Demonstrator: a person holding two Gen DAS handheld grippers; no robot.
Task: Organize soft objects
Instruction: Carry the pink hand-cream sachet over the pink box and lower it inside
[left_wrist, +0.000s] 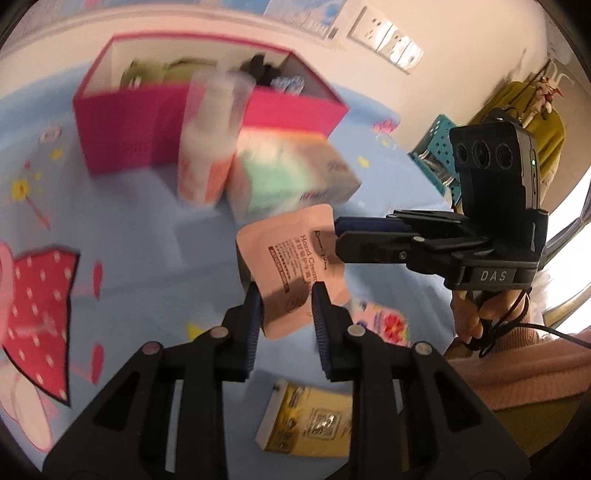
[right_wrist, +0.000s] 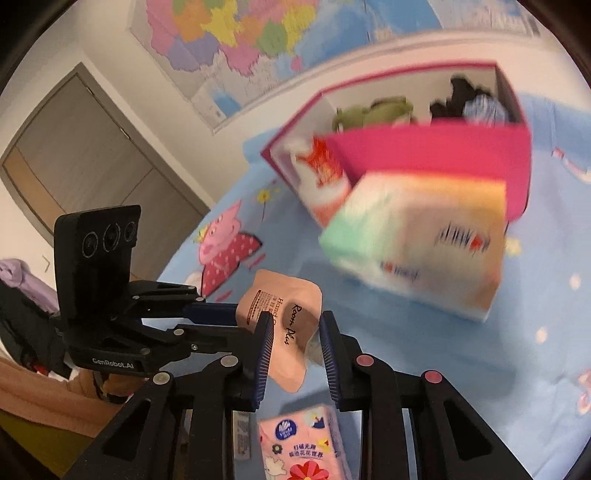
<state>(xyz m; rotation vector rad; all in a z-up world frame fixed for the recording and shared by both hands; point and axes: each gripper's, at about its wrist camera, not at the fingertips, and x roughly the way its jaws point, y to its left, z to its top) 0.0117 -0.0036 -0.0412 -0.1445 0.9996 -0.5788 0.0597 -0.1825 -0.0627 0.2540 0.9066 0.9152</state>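
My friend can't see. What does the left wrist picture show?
Two black grippers, the left gripper and the right gripper, both pinch a pink hand cream packet above a blue cartoon sheet. Behind it stand a blurry bottle, a tissue pack and an open pink box.

tissue box (right_wrist: 417, 251) and bottle (left_wrist: 210, 140) fronting pink box (left_wrist: 122, 125), bare sheet (right_wrist: 461, 362) nearer

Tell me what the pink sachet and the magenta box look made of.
Pink sachet: thin flexible plastic or foil film, matte; it creases and curls at its corners. Magenta box: likely rigid cardboard, matte, possibly ribbed; straight thin walls, white inside.
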